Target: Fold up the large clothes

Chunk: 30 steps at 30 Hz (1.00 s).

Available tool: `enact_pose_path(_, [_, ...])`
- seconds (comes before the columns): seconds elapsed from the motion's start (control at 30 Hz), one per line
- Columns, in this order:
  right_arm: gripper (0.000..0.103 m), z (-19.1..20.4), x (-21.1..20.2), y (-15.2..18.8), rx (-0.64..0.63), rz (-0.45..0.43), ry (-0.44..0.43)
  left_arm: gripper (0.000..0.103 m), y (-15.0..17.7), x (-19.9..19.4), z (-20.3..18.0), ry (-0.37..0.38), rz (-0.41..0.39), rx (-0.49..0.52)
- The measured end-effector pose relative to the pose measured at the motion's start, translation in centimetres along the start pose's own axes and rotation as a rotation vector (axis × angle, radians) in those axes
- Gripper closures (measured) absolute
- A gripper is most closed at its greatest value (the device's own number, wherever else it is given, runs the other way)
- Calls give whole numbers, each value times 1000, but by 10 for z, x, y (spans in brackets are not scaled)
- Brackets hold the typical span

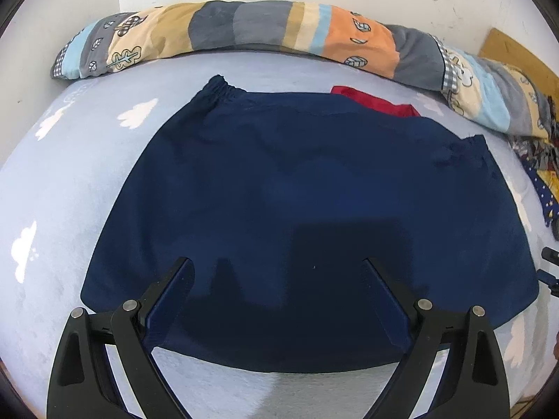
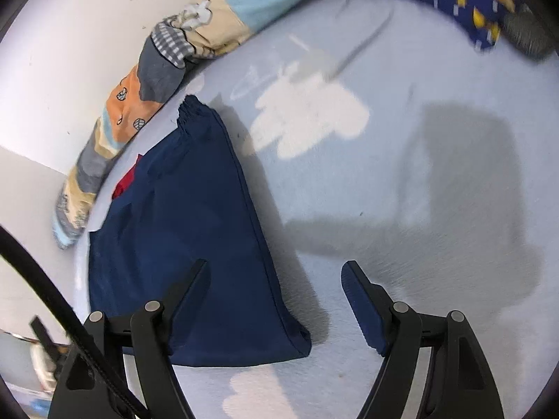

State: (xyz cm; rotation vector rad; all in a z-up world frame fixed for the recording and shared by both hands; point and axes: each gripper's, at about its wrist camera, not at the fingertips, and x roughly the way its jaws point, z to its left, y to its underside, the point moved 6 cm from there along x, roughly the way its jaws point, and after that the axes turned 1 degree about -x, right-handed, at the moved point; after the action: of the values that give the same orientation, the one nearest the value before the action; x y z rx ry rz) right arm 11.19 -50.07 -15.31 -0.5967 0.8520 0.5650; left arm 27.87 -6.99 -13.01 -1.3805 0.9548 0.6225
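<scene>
On the bed sheet point(image 1: 52, 181) the navy shorts point(image 1: 297, 209) lie flat, with maybe a red cloth point(image 1: 380, 101) under them. The left gripper point(image 1: 277, 269) and the right gripper point(image 2: 274, 269) hang wide open, holding nothing.

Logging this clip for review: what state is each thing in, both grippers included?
Navy garment: lying flat on the bed, folded, held by neither gripper.
Red garment: mostly hidden behind the navy one.
Patchwork quilt: bunched along the wall.
Left gripper: open, above the navy garment.
Right gripper: open, empty.
</scene>
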Motion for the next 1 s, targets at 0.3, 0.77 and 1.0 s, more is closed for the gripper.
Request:
enact_pose_path(0.3, [10, 6, 27, 3, 32, 82, -184, 8, 3, 8, 2, -13, 21, 15])
enact_pose_path(0.77, [24, 63, 72, 8, -82, 141, -219, 8, 4, 7, -2, -3, 22, 30])
enact_pose_path(1.0, [75, 79, 79, 4, -141, 114, -161, 8, 2, 13, 1, -17, 27, 30])
